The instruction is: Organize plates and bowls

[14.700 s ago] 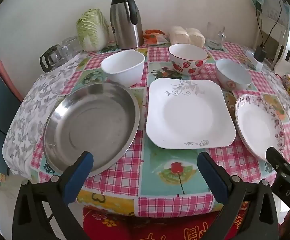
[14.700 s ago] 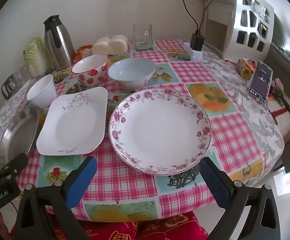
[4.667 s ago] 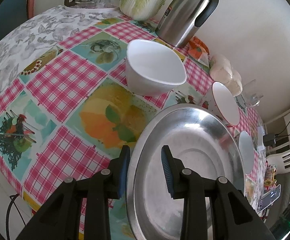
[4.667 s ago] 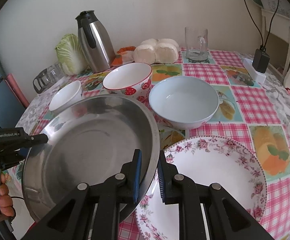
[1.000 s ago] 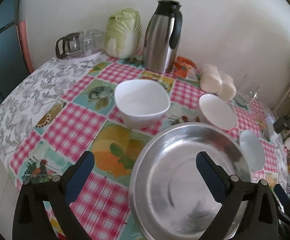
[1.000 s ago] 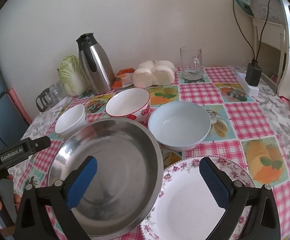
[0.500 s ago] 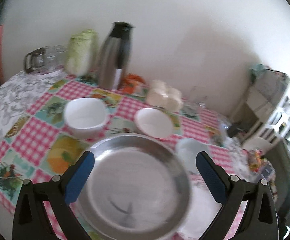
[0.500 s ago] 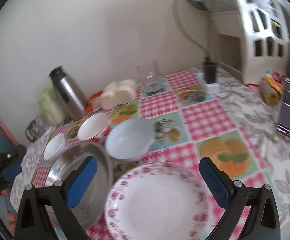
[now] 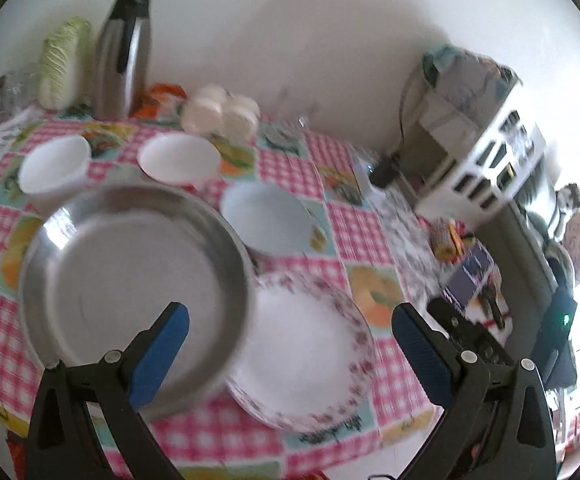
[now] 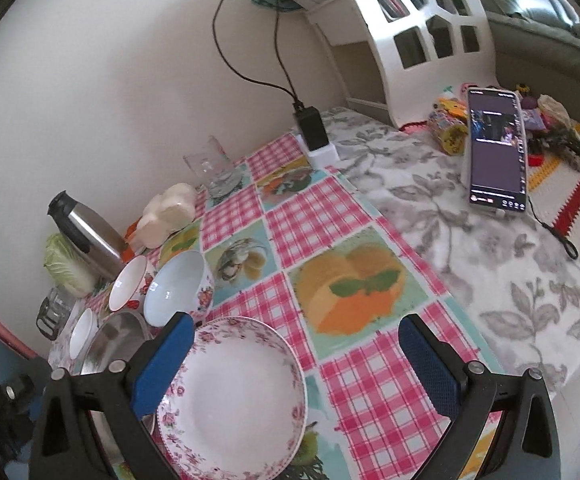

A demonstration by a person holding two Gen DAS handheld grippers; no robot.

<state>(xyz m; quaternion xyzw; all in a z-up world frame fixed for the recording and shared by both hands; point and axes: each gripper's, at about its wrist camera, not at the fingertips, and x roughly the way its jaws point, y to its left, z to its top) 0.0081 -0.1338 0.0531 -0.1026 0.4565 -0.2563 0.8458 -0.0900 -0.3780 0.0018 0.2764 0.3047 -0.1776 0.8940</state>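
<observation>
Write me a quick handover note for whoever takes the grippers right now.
Left gripper: open, empty, above the plates.
Right gripper: open, empty.
Done: steel plate shifted from the table's left edge to the middle. The square white plate is out of sight, likely beneath it.
Floral plate lies right beside the steel plate.
White bowl, strawberry bowl and pale blue bowl stand separate behind.
Left: stack the floral plate, nest the bowls.
</observation>
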